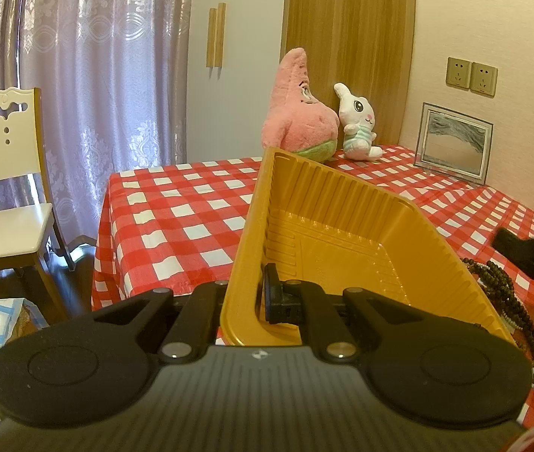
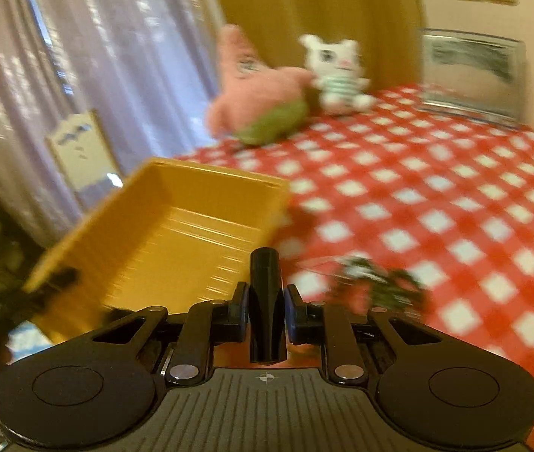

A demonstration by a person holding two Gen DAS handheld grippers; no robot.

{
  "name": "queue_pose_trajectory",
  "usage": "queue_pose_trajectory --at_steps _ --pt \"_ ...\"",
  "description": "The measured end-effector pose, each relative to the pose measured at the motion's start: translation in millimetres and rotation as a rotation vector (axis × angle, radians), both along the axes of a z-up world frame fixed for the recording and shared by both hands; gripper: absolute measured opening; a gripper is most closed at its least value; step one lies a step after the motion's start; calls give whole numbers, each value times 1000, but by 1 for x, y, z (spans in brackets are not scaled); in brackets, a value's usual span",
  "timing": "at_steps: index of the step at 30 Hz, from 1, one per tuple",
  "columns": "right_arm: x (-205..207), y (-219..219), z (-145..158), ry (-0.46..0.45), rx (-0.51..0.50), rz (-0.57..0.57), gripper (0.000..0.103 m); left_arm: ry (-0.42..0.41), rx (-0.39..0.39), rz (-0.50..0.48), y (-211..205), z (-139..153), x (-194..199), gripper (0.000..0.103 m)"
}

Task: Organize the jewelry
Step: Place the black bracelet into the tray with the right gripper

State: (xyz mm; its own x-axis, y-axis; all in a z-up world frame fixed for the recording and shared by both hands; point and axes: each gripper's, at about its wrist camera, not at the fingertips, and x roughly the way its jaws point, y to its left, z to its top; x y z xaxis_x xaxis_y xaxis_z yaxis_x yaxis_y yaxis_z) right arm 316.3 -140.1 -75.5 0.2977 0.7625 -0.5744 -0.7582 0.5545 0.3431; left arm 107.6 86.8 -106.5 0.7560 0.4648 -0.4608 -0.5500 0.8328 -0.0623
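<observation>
Early in the task, by the look of it. Ribbed yellow plastic tray (image 1: 342, 233) pinched at its near rim by the left tool (image 1: 244, 301), lifted and tilted above the red-and-white checked table (image 1: 176, 218). Nothing inside the tray. Dark beaded necklace (image 1: 507, 293) heaped on the table just beside it. Right tool (image 2: 267, 301) closed, gripping nothing; all jewelry left to load.

A table (image 1: 191, 203) covered in a red-and-white checked cloth carries a pink starfish plush (image 1: 298, 113) and a white bunny plush (image 1: 357, 124) side by side at its far edge, a framed sand picture (image 1: 453, 143) leaning by the wall, and dark bead strands (image 1: 507, 293) heaped near the front
</observation>
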Motion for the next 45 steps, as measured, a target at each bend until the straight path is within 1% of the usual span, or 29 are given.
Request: queue_pose_trajectory --at_steps 4,8,12,14,17,19,21,22,23,24,25,26,31,34,37,42,45 --pt "-12 36 0 16 18 52 19 0 0 0 0 0 0 5" --pt "-17 64 -10 41 -6 61 19 0 0 0 0 0 0 6" --pt "-18 77 -18 17 -36 59 20 0 -1 0 0 0 0 6" --pt "-21 75 -21 2 -30 51 20 0 0 0 0 0 0 5" --pt "-19 66 -18 7 -25 22 21 4 2 -2 -1 0 1 5" --pt "-14 52 -8 2 9 -8 21 4 1 -2 -1 0 1 5" --pt "-7 32 2 -4 39 -67 22 5 1 -2 -2 0 1 5" --pt "-2 21 6 -4 50 -99 24 4 1 -2 -1 0 1 5" --pt "3 9 11 -6 56 -137 29 4 1 -2 -1 0 1 5" --pt "7 -1 14 -10 55 -168 32 4 0 -1 -2 0 1 5" --pt "11 -14 17 -14 49 -205 38 3 -1 -1 -2 0 1 5" --pt "15 -25 18 -17 42 -233 40 3 -1 -1 -3 0 1 5" --pt "22 -72 14 11 -18 -320 41 4 0 -2 -2 0 1 5" --pt "15 -88 5 40 -39 -331 41 4 1 -2 -3 0 1 5" --pt "2 -96 -5 72 -66 -305 41 5 4 -5 -3 -1 1 5" --pt "-24 -79 -20 80 -123 -185 41 6 5 -6 -3 -1 1 5" --pt "-33 -65 -30 98 -144 -129 41 5 4 -5 -3 -1 1 5"
